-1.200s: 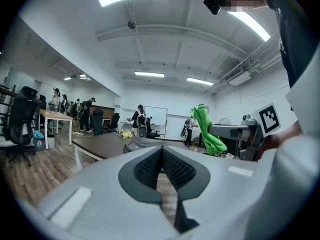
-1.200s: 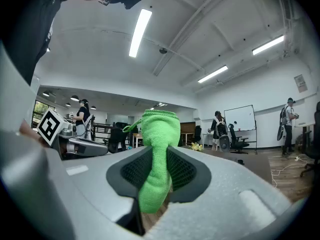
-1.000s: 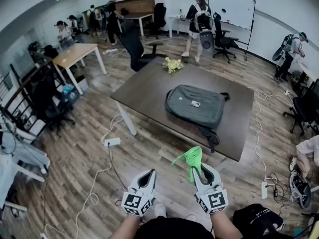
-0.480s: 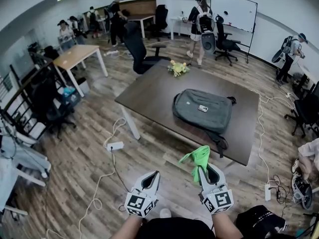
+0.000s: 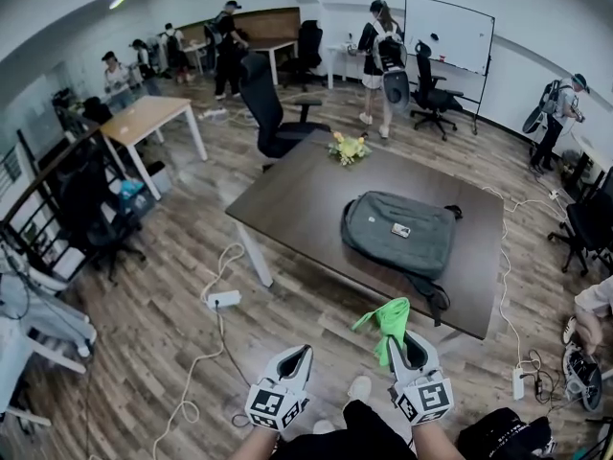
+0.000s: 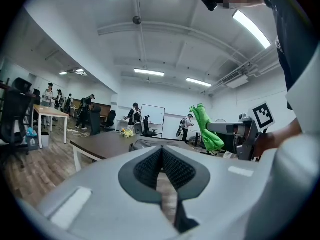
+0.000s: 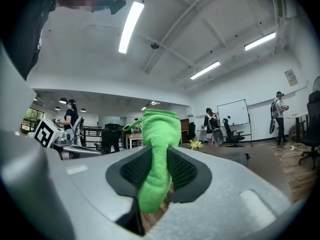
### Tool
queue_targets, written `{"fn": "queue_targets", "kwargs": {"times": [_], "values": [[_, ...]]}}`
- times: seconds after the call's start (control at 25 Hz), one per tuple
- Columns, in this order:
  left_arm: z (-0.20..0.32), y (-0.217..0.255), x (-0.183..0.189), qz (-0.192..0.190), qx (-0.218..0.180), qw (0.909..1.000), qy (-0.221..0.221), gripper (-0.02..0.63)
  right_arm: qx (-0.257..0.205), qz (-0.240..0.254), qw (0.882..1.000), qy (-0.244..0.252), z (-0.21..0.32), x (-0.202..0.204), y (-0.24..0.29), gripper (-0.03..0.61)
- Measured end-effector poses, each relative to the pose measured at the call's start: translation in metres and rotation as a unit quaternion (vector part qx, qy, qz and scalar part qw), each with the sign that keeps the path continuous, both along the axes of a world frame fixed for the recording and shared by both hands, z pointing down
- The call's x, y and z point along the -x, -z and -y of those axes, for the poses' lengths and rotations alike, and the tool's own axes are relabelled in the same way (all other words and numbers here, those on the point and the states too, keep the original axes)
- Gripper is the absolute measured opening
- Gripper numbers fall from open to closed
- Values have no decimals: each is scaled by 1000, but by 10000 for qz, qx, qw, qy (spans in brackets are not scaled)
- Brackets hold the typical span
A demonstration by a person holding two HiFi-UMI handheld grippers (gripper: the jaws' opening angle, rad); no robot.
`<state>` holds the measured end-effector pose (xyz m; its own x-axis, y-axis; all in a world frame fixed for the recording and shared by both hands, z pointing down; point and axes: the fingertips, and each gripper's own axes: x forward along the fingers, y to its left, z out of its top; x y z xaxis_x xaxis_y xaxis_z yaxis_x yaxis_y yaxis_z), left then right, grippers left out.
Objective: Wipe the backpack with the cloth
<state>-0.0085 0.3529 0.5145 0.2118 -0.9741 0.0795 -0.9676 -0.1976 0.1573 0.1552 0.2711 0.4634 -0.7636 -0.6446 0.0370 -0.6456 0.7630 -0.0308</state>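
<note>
A grey backpack (image 5: 397,233) lies flat on the dark brown table (image 5: 297,185), some way ahead of both grippers. My right gripper (image 5: 400,341) is shut on a bright green cloth (image 5: 388,319), which sticks up from between its jaws. In the right gripper view the cloth (image 7: 157,154) fills the gap between the pads, with the backpack (image 7: 232,157) low at the right. My left gripper (image 5: 295,360) is held beside the right one, shut with nothing in it. The left gripper view shows the cloth (image 6: 206,129) at the right and the backpack (image 6: 150,144) just beyond the jaws.
Yellow flowers (image 5: 349,147) sit at the table's far edge, with a black office chair (image 5: 268,113) behind. A power strip (image 5: 222,299) and white cables lie on the wooden floor at the left. Several people stand at the back near a whiteboard (image 5: 450,32).
The table and backpack have drifted lower and to the right in the head view. Both grippers sit a little lower in the frame; the right one has kept hold of the cloth.
</note>
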Motion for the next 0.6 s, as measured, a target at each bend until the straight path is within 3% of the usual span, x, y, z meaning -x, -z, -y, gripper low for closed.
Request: {"fn": "queue_targets", "kwargs": {"times": [0.2, 0.6], "values": [[27, -4, 17, 25, 92, 9999, 34, 18, -5, 98, 9999, -76, 37, 11, 1, 98], [131, 5, 46, 116, 167, 9996, 179, 18, 153, 154, 9997, 114, 144, 42, 2, 98]]}}
